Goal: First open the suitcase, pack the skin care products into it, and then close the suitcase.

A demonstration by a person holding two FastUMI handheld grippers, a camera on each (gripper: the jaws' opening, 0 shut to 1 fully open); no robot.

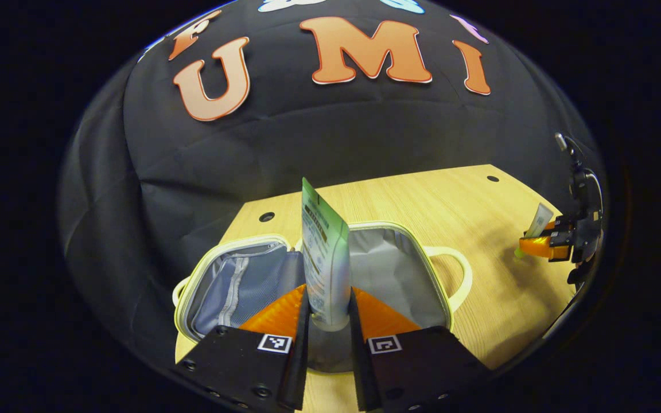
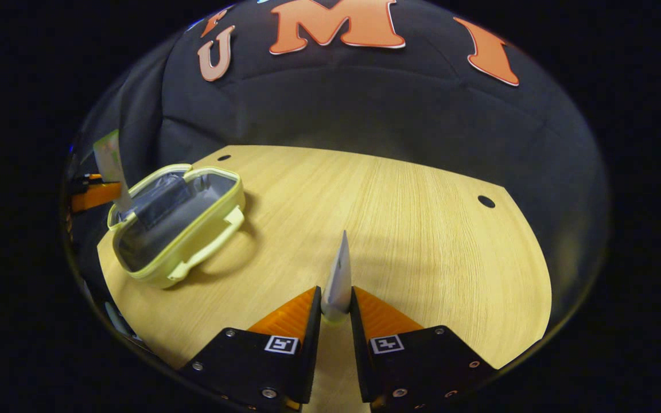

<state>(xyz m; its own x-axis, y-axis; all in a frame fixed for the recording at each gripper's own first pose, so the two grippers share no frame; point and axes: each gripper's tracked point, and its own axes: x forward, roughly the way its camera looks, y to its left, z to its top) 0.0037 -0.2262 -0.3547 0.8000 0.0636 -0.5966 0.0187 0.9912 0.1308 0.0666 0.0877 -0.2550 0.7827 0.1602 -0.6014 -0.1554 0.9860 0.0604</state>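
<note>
A pale yellow suitcase (image 1: pixel 442 289) lies open on the wooden table, grey lining showing. My left gripper (image 1: pixel 329 312) is shut on a green and white tube (image 1: pixel 322 258), held upright over the open suitcase. In the right gripper view the suitcase (image 2: pixel 193 241) sits at the left, with the left gripper (image 2: pixel 95 195) and its tube (image 2: pixel 109 160) at its far side. My right gripper (image 2: pixel 336 307) is shut on a small white tube (image 2: pixel 339 275), held upright above the bare table. That right gripper (image 1: pixel 548 245) with its small tube (image 1: pixel 539 221) shows far right in the left gripper view.
The round wooden table (image 2: pixel 411 229) has small dark holes (image 2: pixel 485 201) near its rim. Black cloth wall stands behind it. The suitcase handle (image 1: pixel 459 269) sticks out toward the table's middle.
</note>
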